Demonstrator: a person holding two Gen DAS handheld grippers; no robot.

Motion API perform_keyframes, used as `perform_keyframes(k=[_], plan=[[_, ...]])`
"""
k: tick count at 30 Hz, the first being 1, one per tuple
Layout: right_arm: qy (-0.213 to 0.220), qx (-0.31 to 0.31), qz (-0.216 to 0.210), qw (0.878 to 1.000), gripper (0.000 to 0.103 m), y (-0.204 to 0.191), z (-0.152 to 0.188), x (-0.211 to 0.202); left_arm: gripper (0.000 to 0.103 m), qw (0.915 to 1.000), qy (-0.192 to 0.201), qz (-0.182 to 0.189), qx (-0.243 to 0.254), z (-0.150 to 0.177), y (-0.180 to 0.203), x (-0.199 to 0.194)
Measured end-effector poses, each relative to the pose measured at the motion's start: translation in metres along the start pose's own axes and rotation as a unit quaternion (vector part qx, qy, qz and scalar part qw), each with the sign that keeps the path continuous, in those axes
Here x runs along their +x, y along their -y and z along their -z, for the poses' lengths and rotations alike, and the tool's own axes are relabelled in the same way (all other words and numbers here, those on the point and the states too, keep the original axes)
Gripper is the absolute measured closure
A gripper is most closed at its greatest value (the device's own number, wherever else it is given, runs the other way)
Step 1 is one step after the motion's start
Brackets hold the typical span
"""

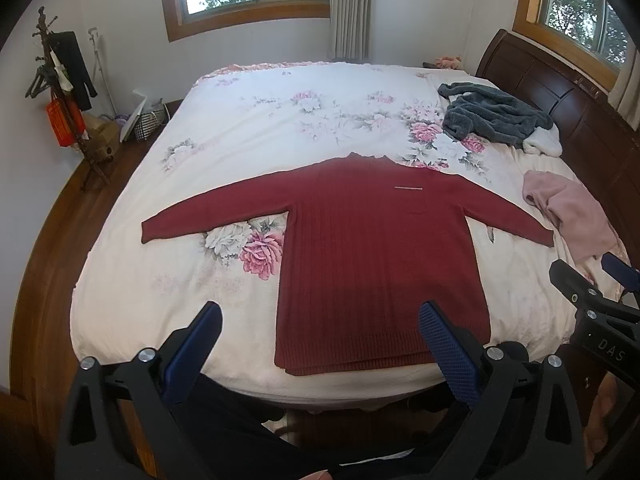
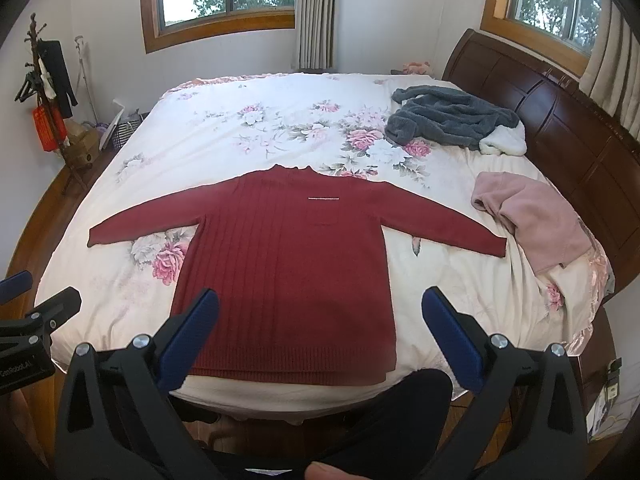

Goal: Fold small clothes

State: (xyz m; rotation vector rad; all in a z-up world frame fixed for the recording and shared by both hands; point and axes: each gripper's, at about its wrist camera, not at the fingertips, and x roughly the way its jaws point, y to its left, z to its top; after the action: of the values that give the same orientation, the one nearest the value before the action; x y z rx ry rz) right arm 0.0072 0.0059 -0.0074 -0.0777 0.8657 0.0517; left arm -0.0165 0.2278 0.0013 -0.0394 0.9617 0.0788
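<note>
A dark red knitted sweater lies flat and face up on the flowered bed cover, both sleeves spread out sideways, its hem at the near edge of the bed. My left gripper hovers open above the hem, nothing between its blue pads. My right gripper is likewise open above the hem, holding nothing. The right gripper shows at the right edge of the left wrist view; the left gripper shows at the left edge of the right wrist view.
A grey fleece garment and a pink garment lie on the bed's right side near the dark wooden headboard. A coat stand and a basket stand left. The person's dark-clothed legs are below.
</note>
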Motion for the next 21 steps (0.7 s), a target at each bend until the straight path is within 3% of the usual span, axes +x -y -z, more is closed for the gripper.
perform_keyframes(k=[12,15,18,21], plan=[[-0.01,0.0,0.001,1.0,0.003,0.005,-0.003,0.027,0.004,0.9998,-0.017,-0.007,-0.004,-0.006,-0.001,0.023],[0.023,0.0,-0.004,1.0,0.003,0.019,-0.005,0.044,0.004,0.9998,-0.017,-0.006,-0.002,-0.007,-0.002,0.039],[0.052,-0.004,-0.017,0.998,0.003,0.043,-0.004,0.071,0.004,0.9993,-0.009,0.035,0.003,-0.002,-0.006,0.073],[-0.006,0.041,-0.002,0.999,0.003,0.09,-0.004,0.126,0.004,0.9938,-0.06,0.094,-0.01,0.004,-0.014,0.121]])
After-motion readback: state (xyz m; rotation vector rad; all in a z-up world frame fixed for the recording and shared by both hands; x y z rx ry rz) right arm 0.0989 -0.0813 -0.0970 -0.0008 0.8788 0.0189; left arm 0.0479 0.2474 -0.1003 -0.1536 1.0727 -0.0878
